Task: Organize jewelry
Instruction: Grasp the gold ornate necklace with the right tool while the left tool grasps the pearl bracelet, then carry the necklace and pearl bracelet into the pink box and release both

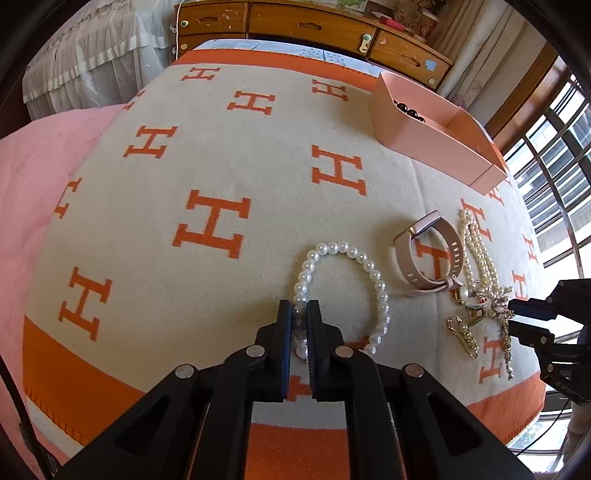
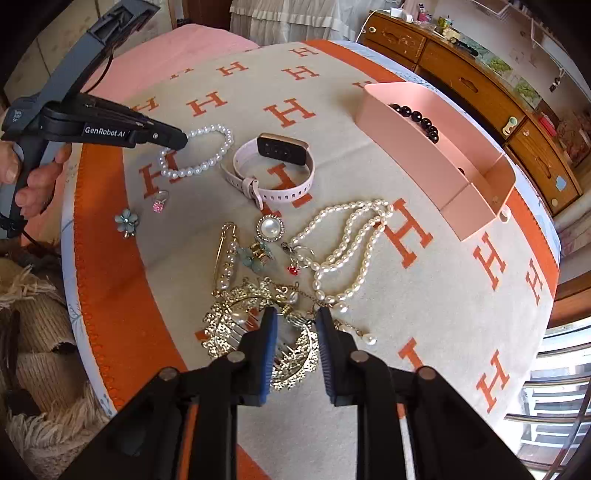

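Observation:
My left gripper (image 1: 299,314) is shut on the white pearl bracelet (image 1: 369,266), with beads pinched between its pads; the right wrist view shows the same left gripper (image 2: 184,138) at the bracelet (image 2: 207,166). My right gripper (image 2: 296,315) points down over a heap of gold ornaments (image 2: 225,325). Its jaws stand a little apart with a gold piece between them, and I see no pad pressing on it. The pink tray (image 2: 424,155) at the far right holds a dark bead bracelet (image 2: 417,118).
On the orange-and-beige blanket (image 1: 221,166) lie a pink watch (image 2: 280,147), a pearl necklace (image 2: 354,236), a pearl brooch (image 2: 271,227), a pearl pin (image 2: 229,254), a pink-stone ring (image 2: 159,205) and a blue flower (image 2: 127,219). A wooden dresser (image 1: 314,26) stands behind.

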A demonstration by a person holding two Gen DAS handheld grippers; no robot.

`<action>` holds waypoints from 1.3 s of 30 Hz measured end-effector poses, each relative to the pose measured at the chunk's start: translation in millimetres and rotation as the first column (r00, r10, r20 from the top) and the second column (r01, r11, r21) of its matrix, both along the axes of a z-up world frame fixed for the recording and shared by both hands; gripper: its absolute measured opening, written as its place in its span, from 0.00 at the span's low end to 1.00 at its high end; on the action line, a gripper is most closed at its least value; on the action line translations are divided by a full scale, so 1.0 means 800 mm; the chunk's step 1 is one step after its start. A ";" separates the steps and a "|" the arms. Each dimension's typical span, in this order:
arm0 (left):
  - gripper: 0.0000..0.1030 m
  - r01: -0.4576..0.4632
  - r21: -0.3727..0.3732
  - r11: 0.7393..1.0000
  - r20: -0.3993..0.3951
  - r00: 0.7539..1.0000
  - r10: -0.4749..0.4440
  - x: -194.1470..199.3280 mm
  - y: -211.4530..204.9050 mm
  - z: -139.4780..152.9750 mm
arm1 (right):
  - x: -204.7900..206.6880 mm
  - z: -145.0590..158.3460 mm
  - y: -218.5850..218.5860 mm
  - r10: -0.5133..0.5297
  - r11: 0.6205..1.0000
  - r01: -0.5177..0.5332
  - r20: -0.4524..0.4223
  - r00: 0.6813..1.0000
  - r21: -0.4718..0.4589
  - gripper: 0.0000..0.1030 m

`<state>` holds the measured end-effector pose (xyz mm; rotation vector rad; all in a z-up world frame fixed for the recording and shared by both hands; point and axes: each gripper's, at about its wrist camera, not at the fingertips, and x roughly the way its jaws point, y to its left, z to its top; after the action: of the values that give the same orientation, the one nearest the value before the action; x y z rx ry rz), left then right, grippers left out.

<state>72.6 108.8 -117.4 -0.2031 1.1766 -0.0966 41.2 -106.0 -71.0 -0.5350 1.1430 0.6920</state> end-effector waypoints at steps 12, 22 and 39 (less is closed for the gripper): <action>0.05 0.036 -0.088 0.995 0.045 0.998 -0.032 0.001 -0.002 0.054 | 0.023 0.040 -0.027 -0.159 0.976 0.159 -0.012 0.987 0.149 0.13; 0.05 0.134 -0.024 0.991 0.209 0.970 -0.126 0.040 -0.047 0.174 | 0.052 0.082 -0.040 -0.279 0.930 0.262 0.032 0.960 0.259 0.13; 0.06 0.222 0.038 0.974 0.199 0.954 -0.225 0.225 -0.165 0.143 | 0.186 0.114 -0.100 -0.632 0.702 0.563 0.017 0.774 0.436 0.13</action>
<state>252.9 -23.0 -2.8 -0.0438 0.9935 -0.3004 190.1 -186.0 20.1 0.1567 0.8979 0.2805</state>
